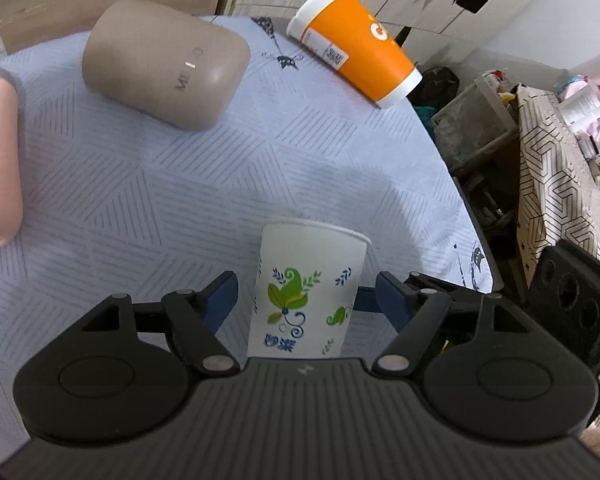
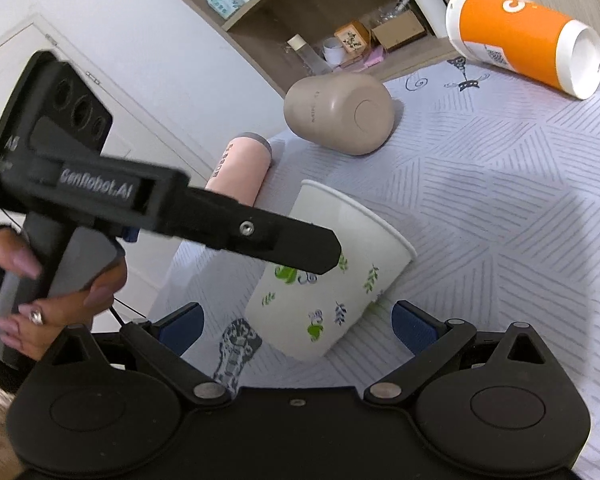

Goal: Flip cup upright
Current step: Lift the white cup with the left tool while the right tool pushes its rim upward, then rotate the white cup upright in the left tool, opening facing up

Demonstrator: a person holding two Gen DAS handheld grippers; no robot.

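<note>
Straddling the floral paper cup [image 1: 306, 292], the left gripper [image 1: 306, 296] has its 2 blue-padded fingers [image 1: 222, 300] spread to either side of the cup wall, with a gap visible on both sides, so it is released and not yet gripping. The cup sits on the pale patterned tablecloth [image 1: 140, 200], leaning rather than standing true, rim pointing away from the gripper body.

To do this step well, I judge the fingers should close gently on the mid wall, since thin paper crushes easily, and then rotate the cup until its base meets the cloth flat before letting go.

From the right wrist view, the right gripper [image 2: 298, 320] also stands wide apart with nothing between its pads, hovering just beside the same cup [image 2: 332, 280]. That view shows what the left one hides: the cup's tilt, its base toward the camera, and the left gripper's finger [image 2: 284, 246] crossing in front of the cup wall, plus the person's hand [image 2: 52, 300] on the handle.

Beyond the floral cup lie a taupe container [image 1: 164, 64] on its side, an orange cup [image 1: 356, 44] also toppled, and a pink bottle [image 2: 240, 176]. Only the right view shows the orange cup's open mouth.
</note>
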